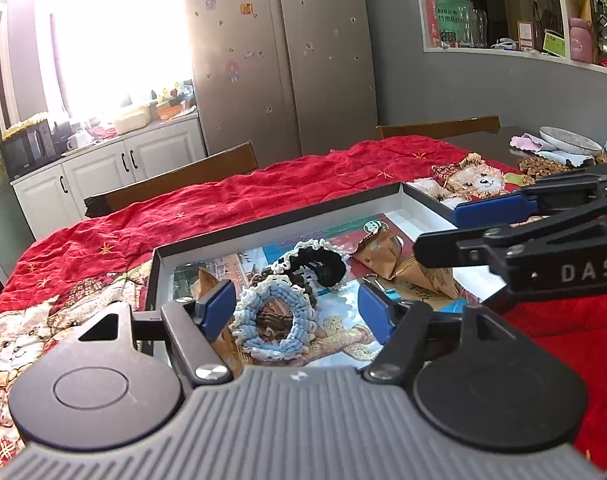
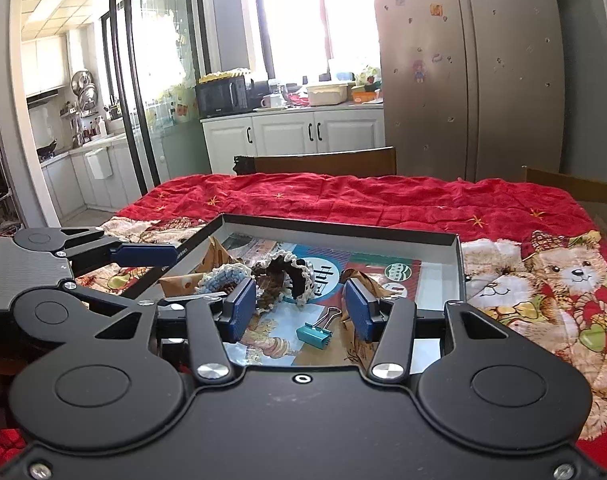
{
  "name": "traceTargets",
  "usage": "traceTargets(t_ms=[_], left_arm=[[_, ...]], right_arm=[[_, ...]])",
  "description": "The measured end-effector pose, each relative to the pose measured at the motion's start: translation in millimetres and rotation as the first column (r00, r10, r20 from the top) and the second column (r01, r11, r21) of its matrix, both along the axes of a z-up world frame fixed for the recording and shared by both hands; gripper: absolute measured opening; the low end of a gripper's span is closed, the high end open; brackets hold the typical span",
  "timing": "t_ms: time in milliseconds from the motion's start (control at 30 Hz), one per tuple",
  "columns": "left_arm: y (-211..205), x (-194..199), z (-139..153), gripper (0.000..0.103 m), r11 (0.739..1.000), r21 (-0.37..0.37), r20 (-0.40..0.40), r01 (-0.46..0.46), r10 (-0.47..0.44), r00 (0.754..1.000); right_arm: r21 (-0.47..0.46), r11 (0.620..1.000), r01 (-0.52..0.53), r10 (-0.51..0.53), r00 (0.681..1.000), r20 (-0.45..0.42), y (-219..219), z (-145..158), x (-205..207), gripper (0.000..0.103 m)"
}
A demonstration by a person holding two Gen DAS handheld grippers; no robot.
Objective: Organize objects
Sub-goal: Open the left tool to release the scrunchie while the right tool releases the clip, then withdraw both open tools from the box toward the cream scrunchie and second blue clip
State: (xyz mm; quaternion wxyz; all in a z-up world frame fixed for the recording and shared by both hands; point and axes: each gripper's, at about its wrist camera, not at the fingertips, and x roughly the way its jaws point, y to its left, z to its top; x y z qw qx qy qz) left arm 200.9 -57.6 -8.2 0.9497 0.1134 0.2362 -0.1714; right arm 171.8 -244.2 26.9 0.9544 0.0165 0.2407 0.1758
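A shallow black-rimmed box lies on the red cloth. In it are a blue-and-white crocheted scrunchie, a black scrunchie with white trim, a brown scrunchie, brown paper packets and a teal binder clip. My left gripper is open, its fingers either side of the blue scrunchie. My right gripper is open above the binder clip; it also shows in the left wrist view.
A second box with a plush bear sits to the right. A bowl and clutter stand at the far right. Wooden chairs line the table's far edge. A fridge and cabinets stand behind.
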Motion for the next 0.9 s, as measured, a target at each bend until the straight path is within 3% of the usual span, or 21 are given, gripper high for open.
traceTargets(t_ms=[900], left_arm=[[21.8, -51.1, 25.3, 0.087, 1.0, -0.012, 0.067, -0.01, 0.011, 0.998]], right_arm=[[-0.005, 1.0, -0.029, 0.029, 0.999, 0.036, -6.3, 26.7, -67.9, 0.057]])
